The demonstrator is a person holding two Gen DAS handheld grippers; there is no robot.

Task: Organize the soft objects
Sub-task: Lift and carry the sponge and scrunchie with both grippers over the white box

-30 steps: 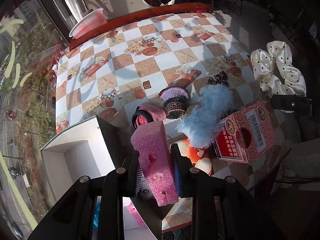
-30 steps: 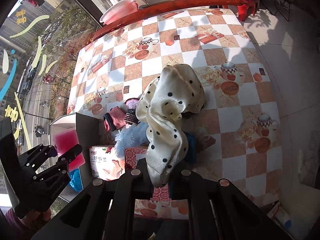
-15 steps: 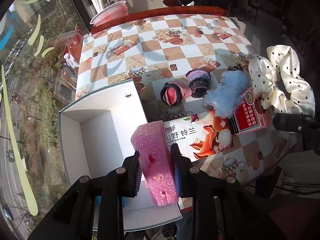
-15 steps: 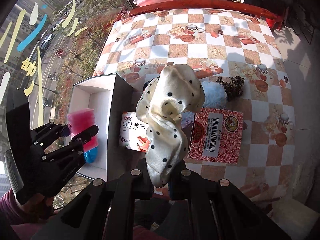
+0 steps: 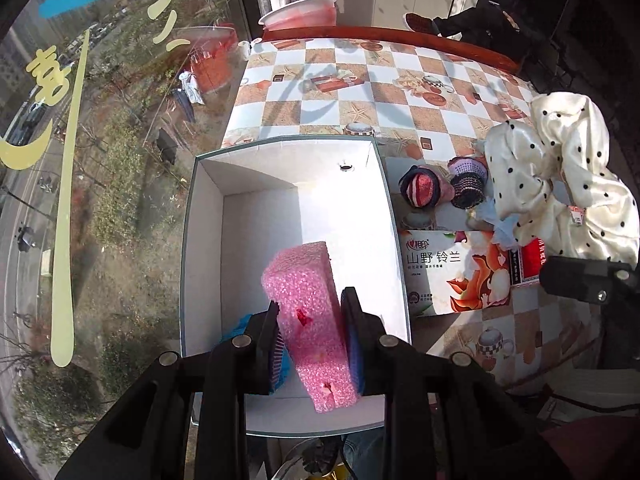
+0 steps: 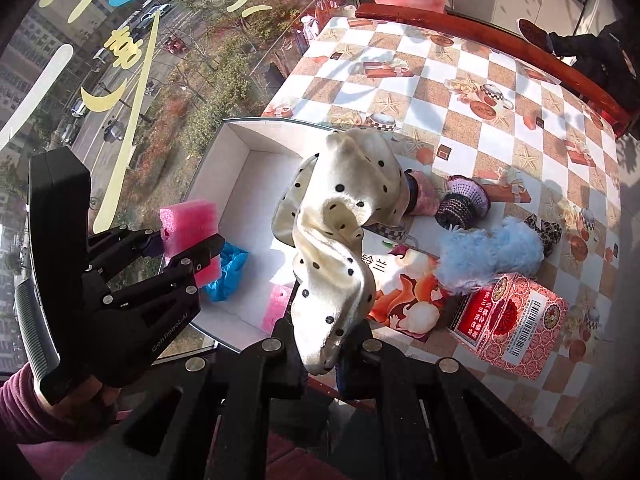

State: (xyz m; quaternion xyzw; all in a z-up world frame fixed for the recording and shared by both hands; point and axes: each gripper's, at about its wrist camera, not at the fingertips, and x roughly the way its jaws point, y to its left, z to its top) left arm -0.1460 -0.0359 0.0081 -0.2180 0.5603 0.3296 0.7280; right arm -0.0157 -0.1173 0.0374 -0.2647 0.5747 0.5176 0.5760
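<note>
My left gripper (image 5: 314,312) is shut on a pink sponge block (image 5: 308,304) and holds it over the open white box (image 5: 204,216). In the right wrist view that same left gripper (image 6: 184,246) hangs above the box's left side, gripping the pink sponge (image 6: 188,220). My right gripper (image 6: 326,336) is shut on a cream polka-dot scrunchie (image 6: 340,216) above the box's right wall (image 6: 256,132). A blue soft item (image 6: 230,266) and a second pink sponge (image 6: 276,304) lie inside the box.
On the checkered table (image 6: 460,64) lie a fluffy light-blue scrunchie (image 6: 488,256), two knitted items (image 6: 460,200), a leopard scrunchie (image 6: 544,228), a tissue pack (image 5: 448,276) and a red carton (image 6: 516,320). A window is at the left. A seated person (image 5: 492,4) is beyond the table.
Both grippers have swung left and rolled, from over the pile of items to above the white box, each still carrying its item.
</note>
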